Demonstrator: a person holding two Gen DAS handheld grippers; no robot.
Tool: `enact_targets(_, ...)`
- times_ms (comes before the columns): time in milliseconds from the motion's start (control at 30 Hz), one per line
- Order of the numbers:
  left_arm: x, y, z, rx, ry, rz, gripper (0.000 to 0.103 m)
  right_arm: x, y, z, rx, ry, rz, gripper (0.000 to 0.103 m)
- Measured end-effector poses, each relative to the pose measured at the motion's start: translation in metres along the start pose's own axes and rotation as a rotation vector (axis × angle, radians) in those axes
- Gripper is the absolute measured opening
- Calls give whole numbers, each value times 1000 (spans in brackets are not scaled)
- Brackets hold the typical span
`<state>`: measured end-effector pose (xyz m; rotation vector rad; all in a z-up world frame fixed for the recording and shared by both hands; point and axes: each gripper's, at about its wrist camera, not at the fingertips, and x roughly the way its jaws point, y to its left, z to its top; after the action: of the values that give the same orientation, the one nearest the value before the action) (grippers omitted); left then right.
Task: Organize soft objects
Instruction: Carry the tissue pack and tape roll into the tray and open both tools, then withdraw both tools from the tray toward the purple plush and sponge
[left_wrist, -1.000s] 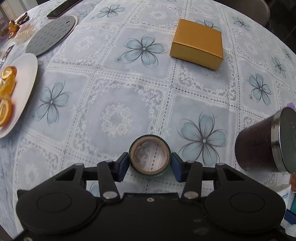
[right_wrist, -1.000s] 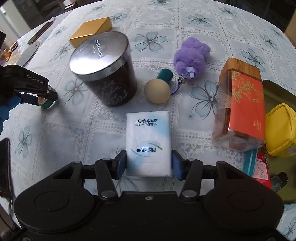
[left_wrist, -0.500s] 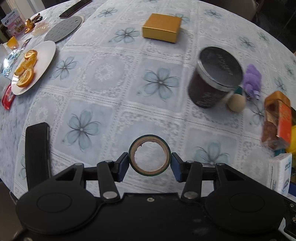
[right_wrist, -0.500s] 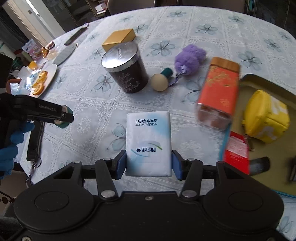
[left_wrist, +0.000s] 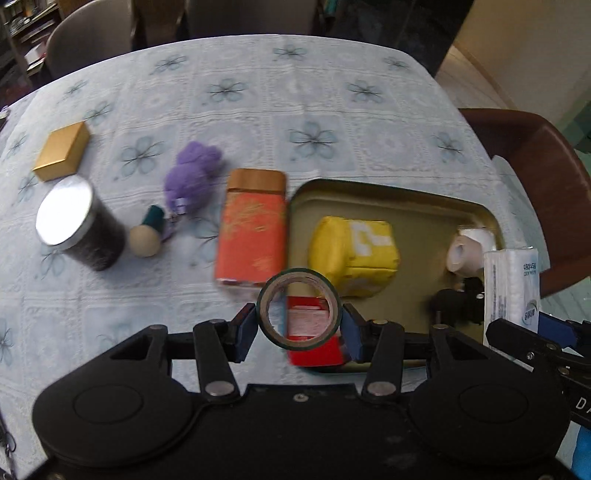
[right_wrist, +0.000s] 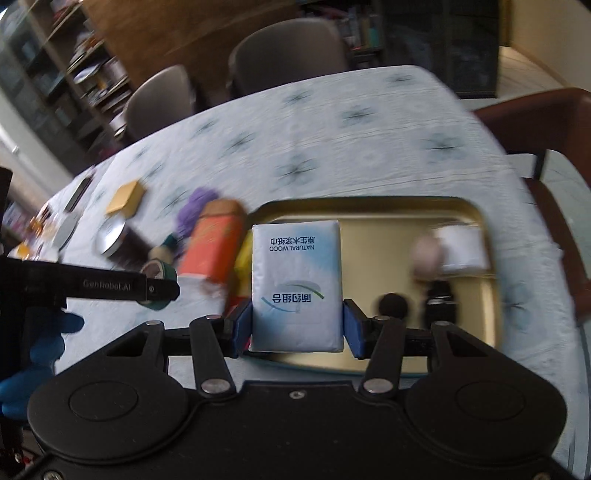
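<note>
Floral-clothed worktop, right edge: both loads now carried above gold metal tray. Left hand-held gripper clamped on green tape roll; right hand-held gripper clamped on white tissue pack. Release pending.

Left hand-held gripper clamping green tape roll (held upright), above gold tray, yellow plush cube inside

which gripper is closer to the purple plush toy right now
Left. The left gripper, holding a tape roll, is on the purple plush toy's side of the tray; the right gripper is over the tray.
</note>
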<state>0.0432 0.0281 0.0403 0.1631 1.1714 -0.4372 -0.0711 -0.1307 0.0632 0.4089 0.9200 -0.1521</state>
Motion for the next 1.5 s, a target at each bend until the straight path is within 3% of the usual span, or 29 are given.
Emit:
enact_targets(167, 16, -57, 18, 60, -5, -24, 46, -9, -45, 8, 80, -24, -65, 51)
enact_targets(200, 17, -63, 20, 67, -11, -17, 49, -9, -50, 10, 90, -24, -69, 51)
enact_targets(267, 19, -70, 23, 66, -19, 5, 65, -10, -62, 12, 103, -23, -70, 51)
enact_targets(367, 21, -71, 19, 48, -10, 36, 70, -8, -67, 16, 83, -28, -62, 51)
enact_targets(767, 24, -37, -15, -98, 86, 146, 71, 11, -55, 30, 19, -8, 25, 53)
enact_targets(1200, 25, -45, -29, -61, 111, 165, 75, 11, -65, 12, 55, 63, -20, 53)
enact_targets(1500, 21, -34, -42, -75, 126, 175, 78, 13, -47, 5, 38, 78, -11, 53)
